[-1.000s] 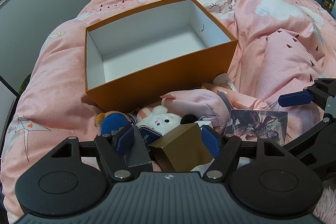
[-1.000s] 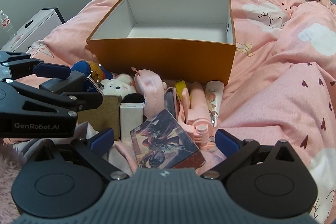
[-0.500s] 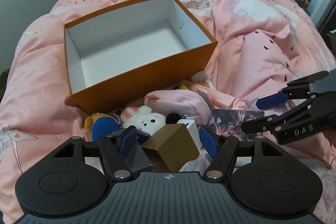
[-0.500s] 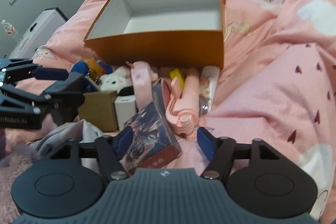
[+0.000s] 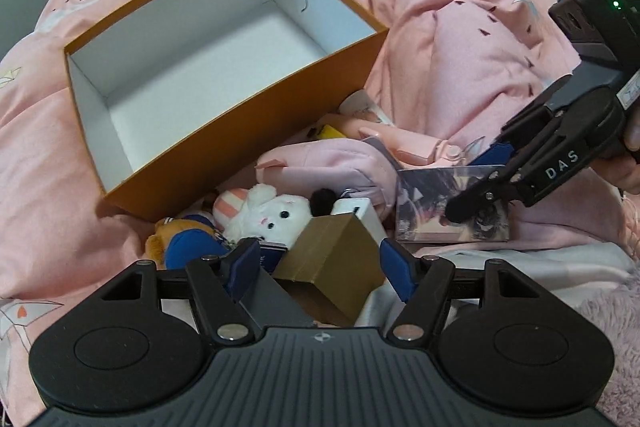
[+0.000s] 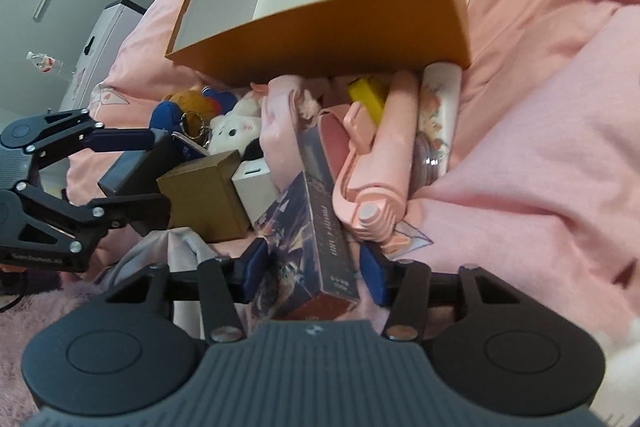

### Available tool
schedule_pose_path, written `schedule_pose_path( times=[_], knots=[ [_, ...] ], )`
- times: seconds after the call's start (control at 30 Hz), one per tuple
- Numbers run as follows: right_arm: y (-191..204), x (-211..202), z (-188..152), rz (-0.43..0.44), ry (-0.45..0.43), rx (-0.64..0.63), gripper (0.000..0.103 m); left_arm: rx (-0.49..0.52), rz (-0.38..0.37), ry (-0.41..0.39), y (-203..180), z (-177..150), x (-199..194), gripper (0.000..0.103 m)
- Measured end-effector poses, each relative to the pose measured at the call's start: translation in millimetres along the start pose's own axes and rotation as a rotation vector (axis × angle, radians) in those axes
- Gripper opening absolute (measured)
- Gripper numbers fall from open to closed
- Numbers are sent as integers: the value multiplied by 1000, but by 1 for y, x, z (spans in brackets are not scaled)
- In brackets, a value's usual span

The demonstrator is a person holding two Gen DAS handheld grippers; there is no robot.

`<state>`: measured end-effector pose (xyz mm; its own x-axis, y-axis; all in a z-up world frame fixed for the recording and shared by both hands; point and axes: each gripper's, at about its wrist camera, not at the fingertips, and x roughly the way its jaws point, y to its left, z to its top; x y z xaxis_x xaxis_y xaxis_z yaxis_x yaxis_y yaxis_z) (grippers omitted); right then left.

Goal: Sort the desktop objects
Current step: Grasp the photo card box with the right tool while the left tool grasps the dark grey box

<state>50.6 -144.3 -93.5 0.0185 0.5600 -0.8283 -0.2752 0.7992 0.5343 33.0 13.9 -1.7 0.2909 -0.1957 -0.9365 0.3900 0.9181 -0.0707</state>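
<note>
An empty orange box (image 5: 256, 123) with a white inside sits on the pink bed; it also shows in the right wrist view (image 6: 320, 39). A pile of objects lies in front of it. My left gripper (image 5: 320, 263) is open around a gold cardboard box (image 5: 332, 259) and a dark grey box (image 5: 272, 303). My right gripper (image 6: 314, 273) stands around an illustrated card box (image 6: 316, 239), its pads close to the sides; the box (image 5: 440, 203) looks tilted. A white plush bunny (image 5: 272, 211) lies behind the gold box.
The pile also holds a pink pouch (image 5: 332, 167), a pink selfie stick (image 6: 376, 163), a floral tube (image 6: 438, 119), a yellow item (image 6: 366, 95), a white charger (image 6: 254, 187) and a blue-brown plush keychain (image 5: 180, 247). A pink duvet (image 5: 460, 39) surrounds everything. A white cabinet (image 6: 104, 39) stands left.
My right gripper has moved down and forward over the illustrated box and narrowed around it. My left gripper has shifted slightly; the gold box stays between its fingers.
</note>
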Motion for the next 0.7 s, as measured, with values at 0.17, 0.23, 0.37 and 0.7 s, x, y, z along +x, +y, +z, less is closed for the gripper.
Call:
schedule_pose_path(
  times=[0.17, 0.23, 0.37, 0.7],
  knots=[
    [8, -8, -1, 19, -8, -37, 35, -65, -51, -12, 13, 1, -14, 78],
    [14, -14, -1, 16, -20, -58, 29, -111, -31, -10, 21, 3, -20, 78],
    [34, -28, -1, -15, -66, -151, 26, -181, 10, 27, 36, 12, -23, 78],
    [61, -55, 13, -182, -299, -276, 25, -226, 14, 214, 49, 17, -3, 78]
  ],
)
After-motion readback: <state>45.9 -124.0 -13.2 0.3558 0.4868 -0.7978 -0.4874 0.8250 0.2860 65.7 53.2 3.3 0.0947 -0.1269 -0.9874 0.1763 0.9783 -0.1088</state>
